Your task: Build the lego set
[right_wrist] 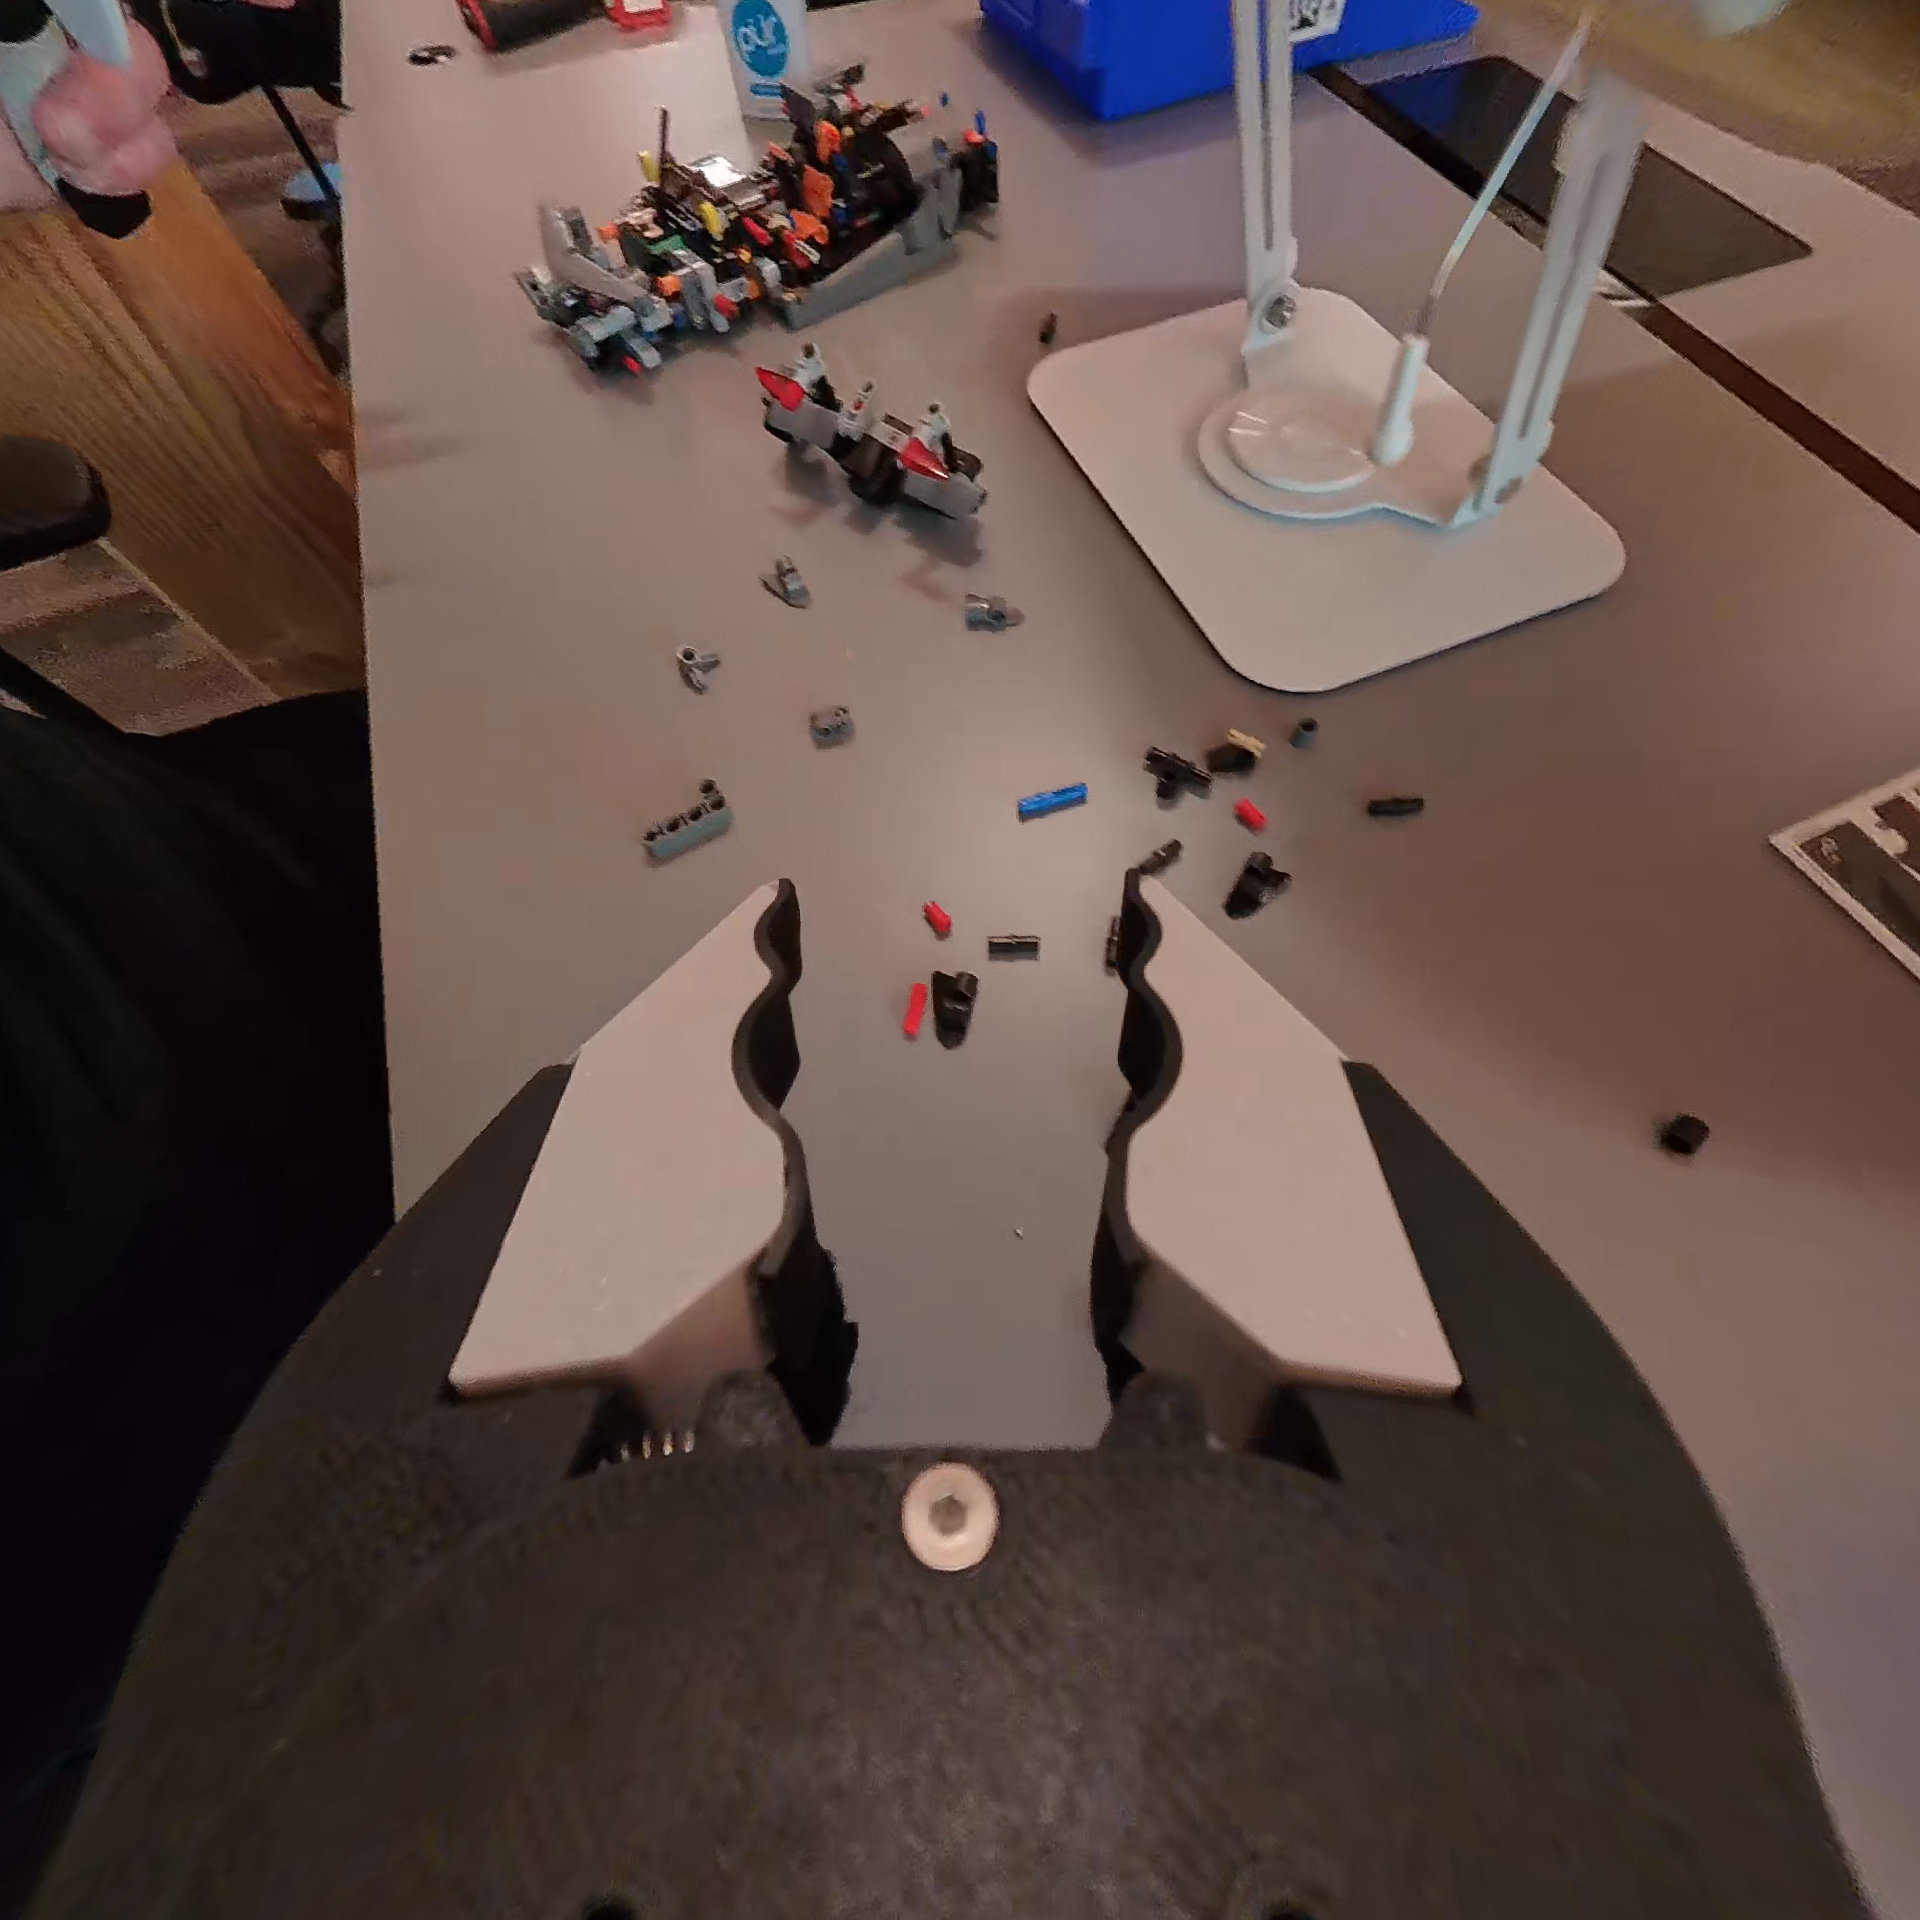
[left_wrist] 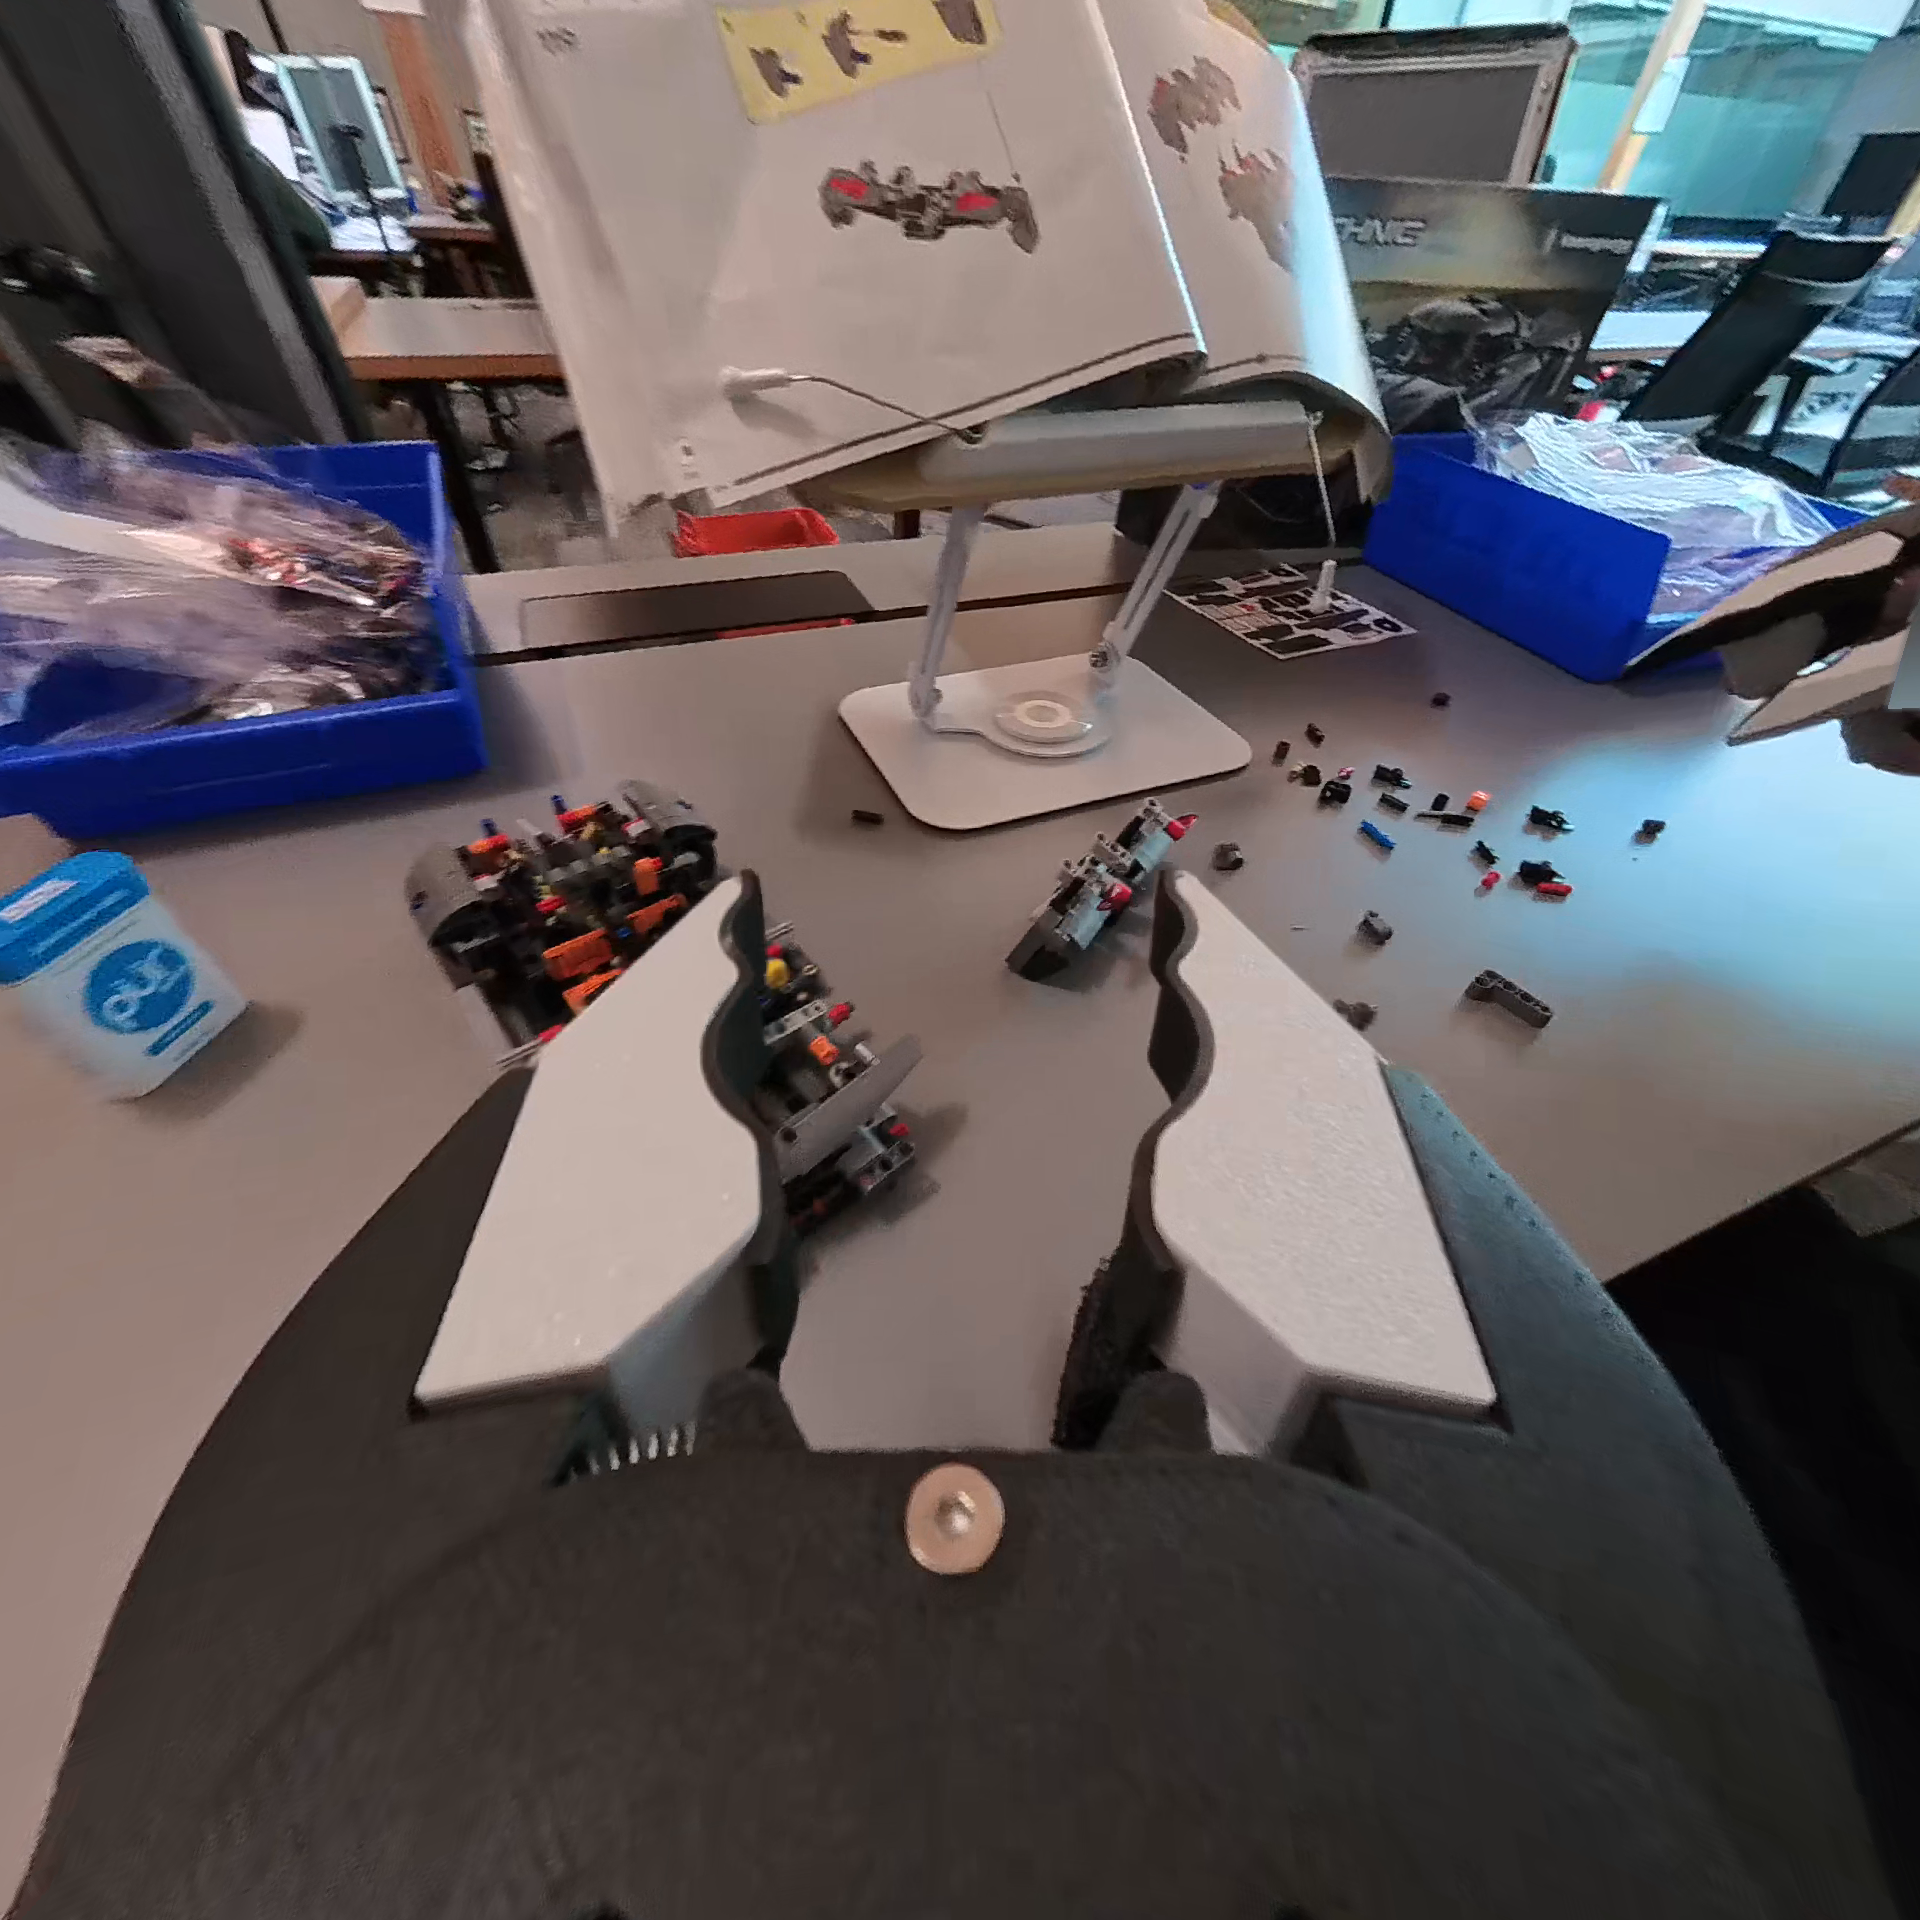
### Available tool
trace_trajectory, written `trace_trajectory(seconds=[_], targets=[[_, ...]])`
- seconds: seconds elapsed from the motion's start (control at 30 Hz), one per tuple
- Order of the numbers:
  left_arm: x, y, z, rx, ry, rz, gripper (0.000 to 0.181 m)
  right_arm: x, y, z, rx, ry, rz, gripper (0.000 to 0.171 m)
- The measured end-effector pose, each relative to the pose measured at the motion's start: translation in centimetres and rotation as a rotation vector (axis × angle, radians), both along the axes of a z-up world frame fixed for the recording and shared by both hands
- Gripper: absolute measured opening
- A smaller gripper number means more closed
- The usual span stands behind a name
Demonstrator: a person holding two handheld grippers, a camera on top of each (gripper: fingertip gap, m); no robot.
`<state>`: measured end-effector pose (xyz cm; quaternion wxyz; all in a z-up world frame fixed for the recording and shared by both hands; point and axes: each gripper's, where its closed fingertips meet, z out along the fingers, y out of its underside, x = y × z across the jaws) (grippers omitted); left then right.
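Observation:
A large grey, black and orange lego assembly [left_wrist: 582, 914] lies on the grey table, also in the right wrist view [right_wrist: 769, 229]. A smaller grey sub-assembly with red tips [left_wrist: 1101, 888] lies to its right and shows in the right wrist view [right_wrist: 878, 447]. Several loose small pieces are scattered on the table [left_wrist: 1455, 821] [right_wrist: 1039, 831]. My left gripper [left_wrist: 956, 904] is open and empty above the table, its left finger over the large assembly's near end. My right gripper [right_wrist: 961, 904] is open and empty over small red and black pieces [right_wrist: 940, 997]. It also shows at the left wrist view's right edge [left_wrist: 1818, 634].
A white stand [left_wrist: 1039, 727] [right_wrist: 1330, 468] holds the open instruction booklet [left_wrist: 894, 229]. Blue bins with plastic bags sit at the left [left_wrist: 239, 717] and right [left_wrist: 1517, 582]. A blue-and-white canister [left_wrist: 114, 977] stands at the left. A sticker sheet [left_wrist: 1294, 613] lies behind the stand. There is about 40 cm between the tips of the two grippers. My left gripper's tips are some 25 cm from the blue-and-white canister [left_wrist: 114, 977].

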<state>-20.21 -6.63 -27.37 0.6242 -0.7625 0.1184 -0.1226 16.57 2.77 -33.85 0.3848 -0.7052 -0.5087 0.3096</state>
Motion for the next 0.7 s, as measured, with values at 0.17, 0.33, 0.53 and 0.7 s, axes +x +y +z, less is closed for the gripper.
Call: trace_trajectory(seconds=[0.17, 0.33, 0.53, 0.7], targets=[[-2.6, -2.0, -0.5, 0.007, 0.024, 0.085, 0.047, -2.1, -2.2, 0.8, 0.023, -0.005, 0.051, 0.052], [-4.6, -3.1, -1.8, 0.005, 0.023, 0.161, 0.025, -4.6, -3.6, 1.9, 0.052, 0.019, 0.058, 0.027], [-4.3, -3.0, -4.2, -0.023, -0.029, 0.146, 0.004, -8.4, -5.1, 1.9, -0.014, 0.079, 0.059, 0.014], [-3.1, -2.3, -6.4, -0.06, -0.007, 0.101, 0.001, -11.4, -5.3, 1.1, -0.032, 0.148, 0.014, 0.016]])
